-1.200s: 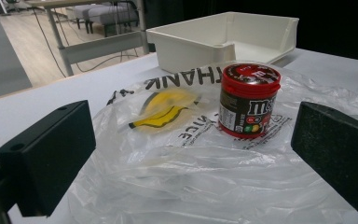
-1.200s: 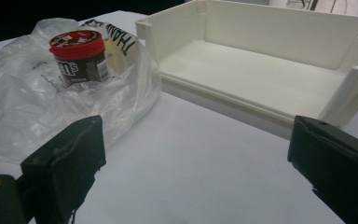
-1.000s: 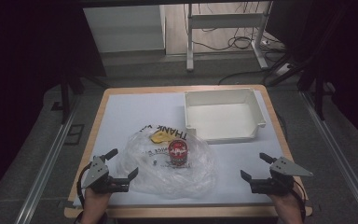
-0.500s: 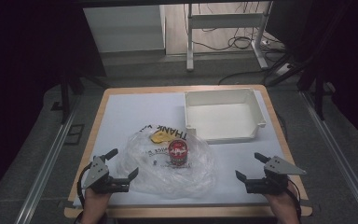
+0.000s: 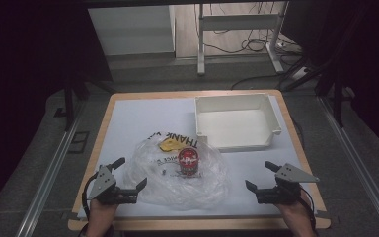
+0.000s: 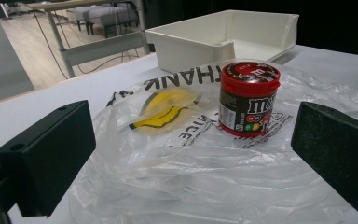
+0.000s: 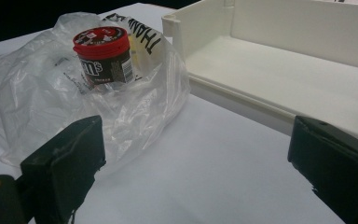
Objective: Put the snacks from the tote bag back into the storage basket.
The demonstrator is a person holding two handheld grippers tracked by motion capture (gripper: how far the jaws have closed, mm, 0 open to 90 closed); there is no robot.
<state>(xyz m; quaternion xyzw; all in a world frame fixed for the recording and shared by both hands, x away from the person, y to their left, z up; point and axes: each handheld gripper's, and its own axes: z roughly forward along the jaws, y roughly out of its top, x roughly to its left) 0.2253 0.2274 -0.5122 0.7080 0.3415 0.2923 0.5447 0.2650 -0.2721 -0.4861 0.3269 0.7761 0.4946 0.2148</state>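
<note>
While both claws hung released near the worktop's front edge — left claw (image 5: 131, 183), right claw (image 5: 259, 177) — the candy jar (image 5: 189, 162) stood on the plastic bag (image 5: 177, 190) between them; gripping below the lid seemed wisest.

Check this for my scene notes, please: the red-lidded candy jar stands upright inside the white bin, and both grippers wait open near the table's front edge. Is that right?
Not quite. The candy jar stands upright on the clear plastic bag, not inside the white bin, which holds nothing, as the high view shows. The rest holds: the left gripper and the right gripper wait open near the table's front edge.
</note>
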